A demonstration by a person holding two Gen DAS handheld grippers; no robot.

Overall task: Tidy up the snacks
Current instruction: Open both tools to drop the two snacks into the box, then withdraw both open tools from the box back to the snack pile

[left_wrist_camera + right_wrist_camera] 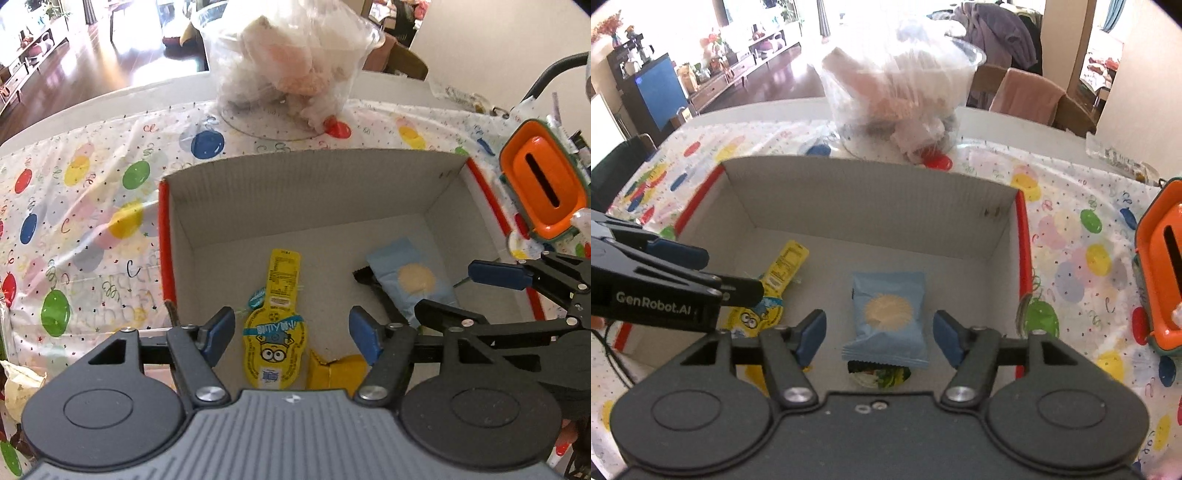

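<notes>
An open cardboard box [314, 192] with red outer sides holds the snacks; it also shows in the right wrist view [871, 206]. A yellow Minion pouch [275, 332] lies on its floor, also seen in the right wrist view [775, 280]. A light blue packet [412, 280] lies to its right, on a dark packet [879, 374]; it also shows in the right wrist view [886, 317]. A yellow packet [336, 371] lies near the front wall. My left gripper [291, 334] is open and empty above the pouch. My right gripper [879, 338] is open and empty above the blue packet.
A clear plastic tub [291, 62] full of wrapped snacks stands behind the box, also in the right wrist view [897, 99]. An orange tissue holder [543, 177] stands to the right [1163, 273]. A balloon-print cloth [74, 206] covers the table.
</notes>
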